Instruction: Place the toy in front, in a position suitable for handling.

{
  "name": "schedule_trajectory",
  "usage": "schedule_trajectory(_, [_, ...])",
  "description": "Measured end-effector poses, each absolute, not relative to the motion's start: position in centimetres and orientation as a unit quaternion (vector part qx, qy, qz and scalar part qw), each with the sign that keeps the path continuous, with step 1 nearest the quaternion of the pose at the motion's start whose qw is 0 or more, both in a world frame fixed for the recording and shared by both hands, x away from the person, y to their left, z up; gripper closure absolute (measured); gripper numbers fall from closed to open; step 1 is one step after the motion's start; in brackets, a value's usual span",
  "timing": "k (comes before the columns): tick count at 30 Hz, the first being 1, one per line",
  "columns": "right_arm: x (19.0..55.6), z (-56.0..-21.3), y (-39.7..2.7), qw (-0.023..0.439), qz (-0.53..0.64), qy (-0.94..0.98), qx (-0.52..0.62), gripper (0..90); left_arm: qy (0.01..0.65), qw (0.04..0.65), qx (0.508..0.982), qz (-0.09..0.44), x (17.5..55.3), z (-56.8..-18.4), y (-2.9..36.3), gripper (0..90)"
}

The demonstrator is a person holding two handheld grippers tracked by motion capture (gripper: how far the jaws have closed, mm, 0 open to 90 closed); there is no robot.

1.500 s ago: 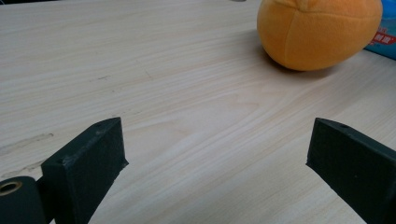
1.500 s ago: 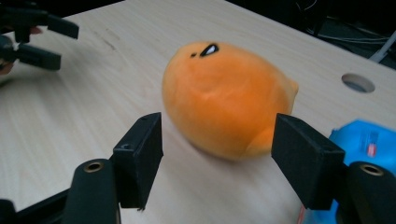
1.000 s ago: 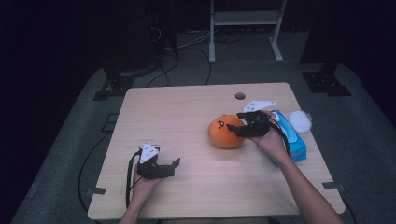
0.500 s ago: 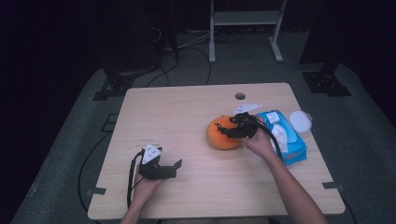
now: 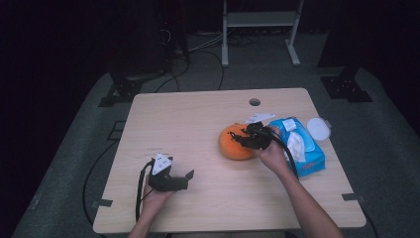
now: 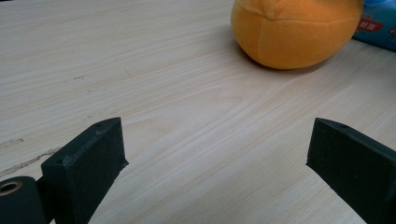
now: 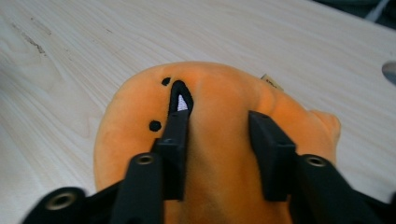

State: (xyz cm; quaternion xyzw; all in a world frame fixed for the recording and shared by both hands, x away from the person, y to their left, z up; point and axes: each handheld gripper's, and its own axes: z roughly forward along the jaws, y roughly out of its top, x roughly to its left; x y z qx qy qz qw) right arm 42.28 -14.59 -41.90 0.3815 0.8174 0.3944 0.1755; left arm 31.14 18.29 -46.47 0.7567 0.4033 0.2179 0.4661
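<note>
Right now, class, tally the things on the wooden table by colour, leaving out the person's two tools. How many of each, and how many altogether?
Orange: 1, the round orange plush toy
Blue: 1, the blue pack of wet wipes
White: 1, the round white plastic lid
Total: 3

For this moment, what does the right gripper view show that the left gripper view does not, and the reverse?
Right gripper view alone: the right gripper, jaws pinching a fold of the orange plush toy from above, having just been closing; the toy's black embroidered marks; a small tag at its edge.

Left gripper view alone: the left gripper, jaws wide apart with nothing between them, low over bare wood; a corner of the blue tissue pack behind the toy.

Both: the orange plush toy and the light wooden table.
</note>
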Motion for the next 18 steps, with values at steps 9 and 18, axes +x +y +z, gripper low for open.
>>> schedule_trajectory(9, [41.9,-39.8,-14.6,0.188,0.378,0.815,0.398,71.9,0.406,0.474,0.749,0.221,31.1,-46.3,18.7,3.9])
schedule_trajectory(18, [39.0,-37.7,-14.9,0.180,0.402,0.818,0.370,72.7,0.407,0.483,0.743,0.221,31.2,-46.2,18.8,3.9])
